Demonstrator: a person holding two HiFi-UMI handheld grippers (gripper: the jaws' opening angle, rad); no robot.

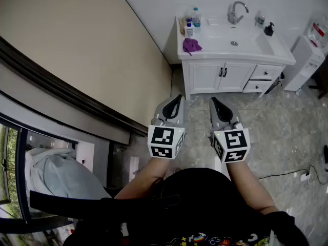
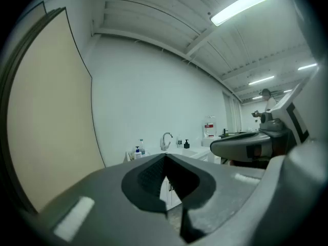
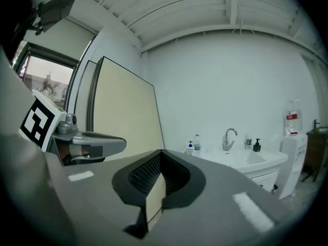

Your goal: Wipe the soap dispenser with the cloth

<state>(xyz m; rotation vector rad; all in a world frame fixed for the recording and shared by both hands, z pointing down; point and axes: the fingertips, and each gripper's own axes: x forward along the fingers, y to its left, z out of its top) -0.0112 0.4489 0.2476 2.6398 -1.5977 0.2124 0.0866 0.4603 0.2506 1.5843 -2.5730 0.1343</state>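
Note:
A purple cloth [image 1: 191, 45] lies on the left end of the white vanity top [image 1: 277, 49]. A black soap dispenser [image 1: 268, 29] stands at the sink's right rear. A white pump bottle [image 1: 189, 31] stands at the left rear beside a water bottle [image 1: 196, 17]. My left gripper [image 1: 177, 98] and right gripper [image 1: 214, 101] are side by side over the floor, well short of the vanity. Both point towards it, shut with nothing between the jaws. The left gripper view shows the black dispenser [image 2: 186, 144] far off. In the right gripper view the same dispenser [image 3: 257, 145] is also small and distant.
A chrome faucet [image 1: 236, 12] rises behind the basin. The vanity has cabinet doors [image 1: 223, 76] and drawers below. A white water dispenser [image 1: 306, 55] stands right of it. A beige wall panel [image 1: 77, 45] runs along my left. Cables [image 1: 302, 174] lie on the marble floor at right.

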